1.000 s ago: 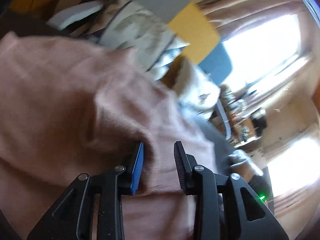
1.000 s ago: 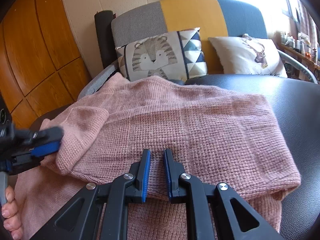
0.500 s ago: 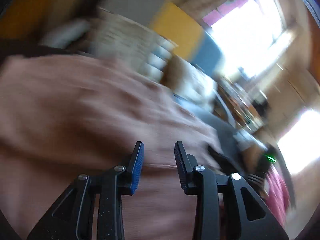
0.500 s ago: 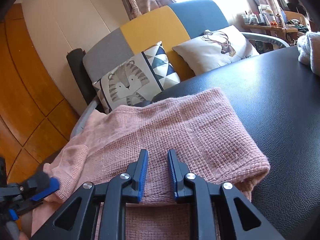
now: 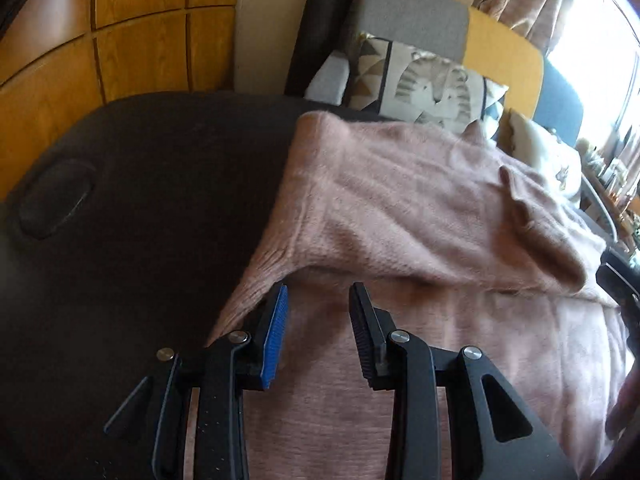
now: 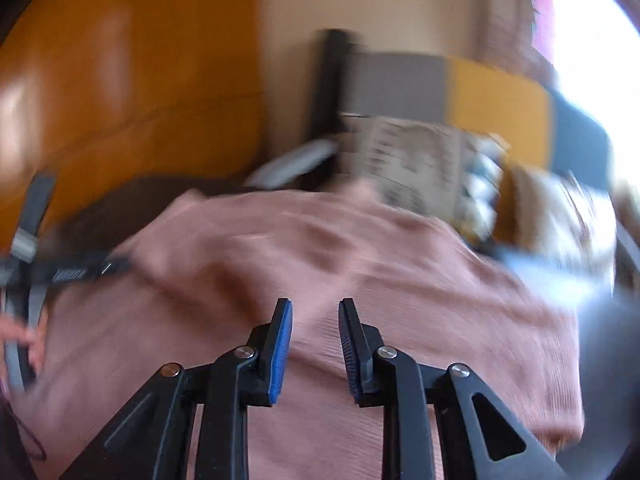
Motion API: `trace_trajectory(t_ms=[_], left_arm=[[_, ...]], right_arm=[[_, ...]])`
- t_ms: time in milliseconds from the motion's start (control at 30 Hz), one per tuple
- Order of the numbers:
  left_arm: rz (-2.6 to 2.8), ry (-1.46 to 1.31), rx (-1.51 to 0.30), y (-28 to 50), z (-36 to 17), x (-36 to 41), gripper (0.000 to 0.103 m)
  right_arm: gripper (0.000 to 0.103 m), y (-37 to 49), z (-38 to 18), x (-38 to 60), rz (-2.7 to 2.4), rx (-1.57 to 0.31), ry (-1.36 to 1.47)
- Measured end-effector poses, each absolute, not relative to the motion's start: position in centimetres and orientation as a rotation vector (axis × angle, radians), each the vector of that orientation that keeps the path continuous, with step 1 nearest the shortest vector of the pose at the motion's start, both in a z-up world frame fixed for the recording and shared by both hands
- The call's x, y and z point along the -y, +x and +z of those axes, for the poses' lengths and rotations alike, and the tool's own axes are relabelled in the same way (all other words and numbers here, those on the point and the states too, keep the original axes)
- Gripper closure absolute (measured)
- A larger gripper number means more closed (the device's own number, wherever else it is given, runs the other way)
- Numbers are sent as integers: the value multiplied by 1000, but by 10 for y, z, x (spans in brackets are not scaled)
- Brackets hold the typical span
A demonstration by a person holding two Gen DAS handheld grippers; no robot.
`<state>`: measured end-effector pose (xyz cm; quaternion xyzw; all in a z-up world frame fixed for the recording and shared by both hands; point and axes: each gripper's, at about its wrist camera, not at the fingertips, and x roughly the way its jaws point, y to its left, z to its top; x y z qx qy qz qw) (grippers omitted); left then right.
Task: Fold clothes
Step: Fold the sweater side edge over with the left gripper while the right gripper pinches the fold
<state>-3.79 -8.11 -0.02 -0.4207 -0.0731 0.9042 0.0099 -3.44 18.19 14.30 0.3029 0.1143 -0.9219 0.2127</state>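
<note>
A pink knit sweater [image 5: 400, 200] lies on the black table [image 5: 140, 200], with one layer folded over and a ribbed cuff [image 5: 264, 264] at its left edge. My left gripper [image 5: 318, 292] hovers open just over the lower layer beside that cuff, with nothing pinched. The right gripper's tip [image 5: 616, 276] shows at the right edge. In the blurred right wrist view my right gripper [image 6: 314, 304] is over the sweater [image 6: 360, 264]. Its jaws are opening and no cloth is caught between them. The left gripper [image 6: 80, 270] reaches in from the left.
Behind the table stands a sofa [image 5: 416, 20] with a grey, yellow and blue back and patterned cushions [image 5: 424, 88]. Wooden wall panels [image 5: 140, 40] are at the left. An oval recess [image 5: 56, 200] sits in the table's left part. A hand [image 6: 20, 340] holds the left gripper.
The left gripper swung to the sweater's left edge, bringing bare table into view. The right gripper's jaws spread wider and its view swung left and blurred.
</note>
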Motion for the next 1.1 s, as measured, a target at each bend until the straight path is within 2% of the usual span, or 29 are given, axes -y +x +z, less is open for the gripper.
trace_trajectory(t_ms=[67, 167, 267, 333, 400, 567, 667, 733, 767, 800, 867, 900, 967, 1033, 1100], left_arm=[[2846, -1319, 225, -42, 2, 83, 68], [2866, -1367, 79, -61, 0, 70, 68], [2879, -1355, -28, -71, -3, 60, 68], [2881, -1325, 77, -70, -7, 71, 68], [2875, -1288, 193, -65, -9, 82, 68], [2854, -1257, 290, -57, -10, 90, 68], [2852, -1251, 299, -54, -10, 90, 68], [2851, -1252, 299, -52, -11, 90, 68], [2850, -1253, 302, -52, -11, 91, 68], [2848, -1253, 305, -51, -11, 91, 68], [2842, -1251, 323, -52, -12, 92, 68], [2838, -1249, 333, -54, -13, 92, 68], [2825, -1238, 373, -53, -13, 96, 68], [2797, -1204, 461, -51, -12, 104, 68], [2747, -1150, 621, -51, -12, 119, 68]], right_arm=[[80, -32, 144, -146, -2548, -549, 795], [80, -46, 130, -103, -2531, -757, 816], [81, -74, 103, -75, -2500, -884, 996], [85, -86, 100, -77, -2523, -849, 1020], [96, -95, 107, -95, -2589, -652, 1050], [97, -97, 106, -192, -2738, 189, 1129], [97, -75, 78, -259, -2747, 759, 1155], [95, -61, 57, -293, -2665, 1068, 1127], [92, -56, 53, -301, -2624, 1135, 1103], [91, -50, 55, -304, -2639, 1125, 1091], [80, -40, 66, -303, -2752, 991, 1053], [78, -34, 71, -302, -2799, 933, 1007], [78, -23, 75, -303, -2818, 920, 907], [77, -20, 67, -309, -2772, 986, 865], [77, -21, 53, -317, -2676, 1081, 893]])
